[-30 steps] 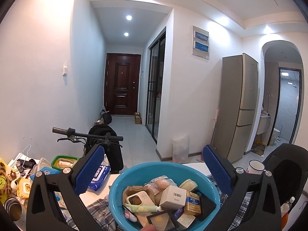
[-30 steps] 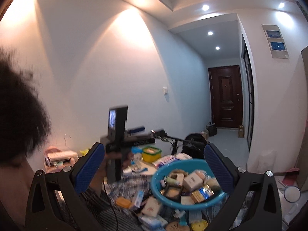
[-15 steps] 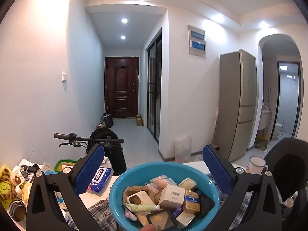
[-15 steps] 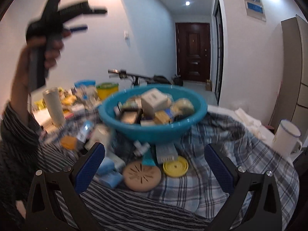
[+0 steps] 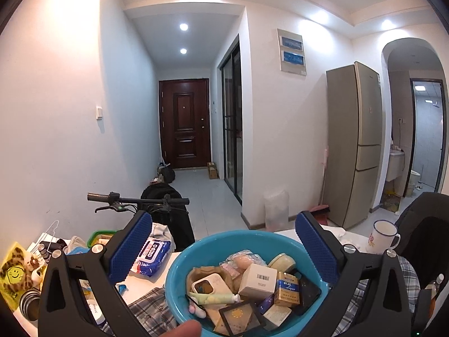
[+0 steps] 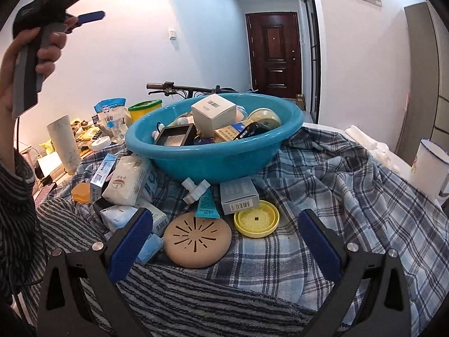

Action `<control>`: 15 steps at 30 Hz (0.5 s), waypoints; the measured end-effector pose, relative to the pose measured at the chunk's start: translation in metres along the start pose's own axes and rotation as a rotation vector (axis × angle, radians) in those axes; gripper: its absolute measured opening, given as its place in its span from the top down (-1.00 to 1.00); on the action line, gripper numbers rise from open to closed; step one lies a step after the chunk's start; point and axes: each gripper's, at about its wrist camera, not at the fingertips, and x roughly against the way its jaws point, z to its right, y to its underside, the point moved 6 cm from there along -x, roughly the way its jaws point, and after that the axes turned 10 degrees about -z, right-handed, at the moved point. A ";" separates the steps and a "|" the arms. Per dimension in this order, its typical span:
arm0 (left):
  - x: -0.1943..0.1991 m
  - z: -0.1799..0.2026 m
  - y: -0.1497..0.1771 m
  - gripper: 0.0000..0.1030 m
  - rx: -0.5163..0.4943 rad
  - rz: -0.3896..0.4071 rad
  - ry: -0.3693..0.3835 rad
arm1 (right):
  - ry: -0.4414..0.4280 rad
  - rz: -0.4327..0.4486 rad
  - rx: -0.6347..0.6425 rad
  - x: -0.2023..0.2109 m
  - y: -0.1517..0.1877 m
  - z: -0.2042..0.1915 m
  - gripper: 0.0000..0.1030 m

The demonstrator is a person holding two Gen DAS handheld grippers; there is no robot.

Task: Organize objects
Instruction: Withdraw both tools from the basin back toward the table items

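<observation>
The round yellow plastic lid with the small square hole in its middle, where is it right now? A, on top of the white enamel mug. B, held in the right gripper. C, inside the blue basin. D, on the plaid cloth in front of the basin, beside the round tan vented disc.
D: the round yellow plastic lid lies flat on the plaid cloth, next to the round tan vented disc, outside the blue plastic basin.

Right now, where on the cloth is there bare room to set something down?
Free: plaid cloth right of the yellow lid, toward the mug. Crowded: boxes left of the teal basin, and the basin itself.
</observation>
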 end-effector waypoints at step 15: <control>0.055 -0.049 0.161 -1.00 0.085 -0.263 -0.138 | 0.005 0.020 0.010 0.002 0.000 -0.004 -1.00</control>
